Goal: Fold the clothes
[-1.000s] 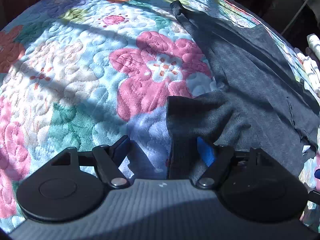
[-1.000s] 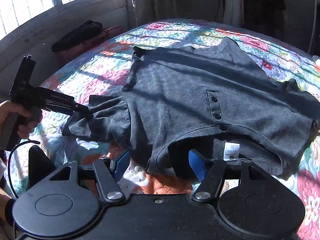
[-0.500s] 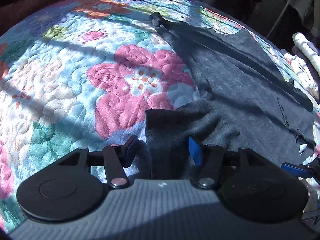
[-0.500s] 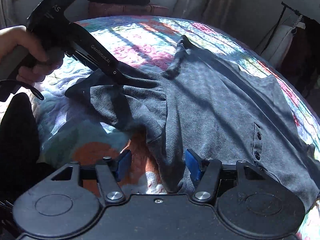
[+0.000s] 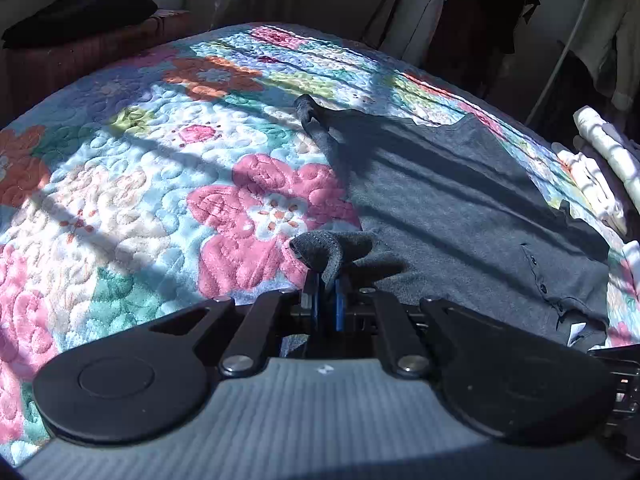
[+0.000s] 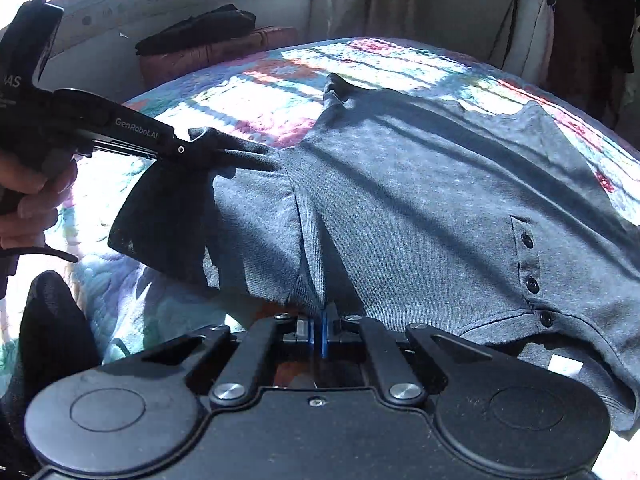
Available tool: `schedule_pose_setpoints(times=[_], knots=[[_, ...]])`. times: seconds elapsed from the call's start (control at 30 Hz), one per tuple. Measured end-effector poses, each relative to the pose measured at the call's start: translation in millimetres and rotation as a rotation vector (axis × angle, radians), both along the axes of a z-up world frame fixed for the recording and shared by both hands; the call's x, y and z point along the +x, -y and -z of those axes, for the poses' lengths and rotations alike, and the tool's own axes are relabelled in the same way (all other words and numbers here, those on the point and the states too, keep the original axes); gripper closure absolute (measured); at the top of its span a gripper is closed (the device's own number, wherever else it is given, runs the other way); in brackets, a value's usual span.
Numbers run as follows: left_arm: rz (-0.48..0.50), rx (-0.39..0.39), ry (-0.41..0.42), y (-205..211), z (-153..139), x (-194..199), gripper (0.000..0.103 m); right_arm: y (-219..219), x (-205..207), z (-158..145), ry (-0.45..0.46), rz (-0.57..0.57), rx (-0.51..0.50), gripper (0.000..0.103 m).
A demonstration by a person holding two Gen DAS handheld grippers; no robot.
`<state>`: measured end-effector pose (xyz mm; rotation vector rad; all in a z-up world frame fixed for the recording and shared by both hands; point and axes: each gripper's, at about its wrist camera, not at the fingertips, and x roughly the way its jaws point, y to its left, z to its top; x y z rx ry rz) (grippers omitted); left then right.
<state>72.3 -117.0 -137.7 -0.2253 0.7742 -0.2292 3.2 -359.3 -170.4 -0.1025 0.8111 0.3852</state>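
Note:
A dark grey polo shirt (image 6: 420,200) with a buttoned placket lies spread on a floral quilt (image 5: 140,184); it also shows in the left wrist view (image 5: 460,208). My left gripper (image 5: 327,300) is shut on the end of the shirt's sleeve (image 5: 328,248), lifted off the quilt. In the right wrist view the left gripper (image 6: 188,152) pinches that sleeve (image 6: 224,208) at the left. My right gripper (image 6: 319,332) is shut on the shirt's shoulder edge, near the sleeve seam.
Folded pale clothes (image 5: 600,168) are stacked at the bed's right edge. A dark bundle (image 6: 200,32) lies on a bench by the window wall. Hanging clothes (image 5: 480,20) stand behind the bed.
Both grippers have closed from open onto the shirt: the left on the sleeve end, the right on the shoulder edge. The sleeve is now raised off the quilt.

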Motion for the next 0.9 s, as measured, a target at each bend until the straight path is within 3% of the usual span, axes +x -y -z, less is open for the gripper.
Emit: schedule_pose_setpoints(times=[0.07, 0.23, 0.37, 0.57, 0.77, 0.8, 0.9], knots=[[-0.042, 0.026, -0.009, -3.7, -2.2, -10.9, 0.096, 1.4, -5.9, -6.0, -0.005, -0.025, 0.029, 0.098], [-0.110, 0.256, -0.122, -9.5, 25.3, -12.7, 0.103, 4.0, -5.9, 10.9, -0.086, -0.036, 0.051, 0.098], [-0.137, 0.163, -0.131, -36.3, 22.7, -9.2, 0.103, 3.6, -10.3, 6.0, -0.094, -0.046, 0.059, 0.098], [-0.129, 0.132, -0.102, -42.2, 8.6, -6.1, 0.103, -4.1, -6.8, 5.5, -0.142, -0.066, 0.076, 0.098], [-0.071, 0.103, -0.155, -31.9, 15.6, -0.7, 0.100, -4.9, -1.4, 18.6, -0.187, -0.061, 0.039, 0.098], [-0.061, 0.087, -0.149, -31.8, 11.0, 3.3, 0.100, -4.1, -0.4, 22.0, -0.199, -0.051, 0.039, 0.097], [-0.032, 0.040, -0.132, -31.7, -2.8, 15.4, 0.100, -12.6, -3.2, 6.2, -0.196, -0.096, 0.018, 0.079]])
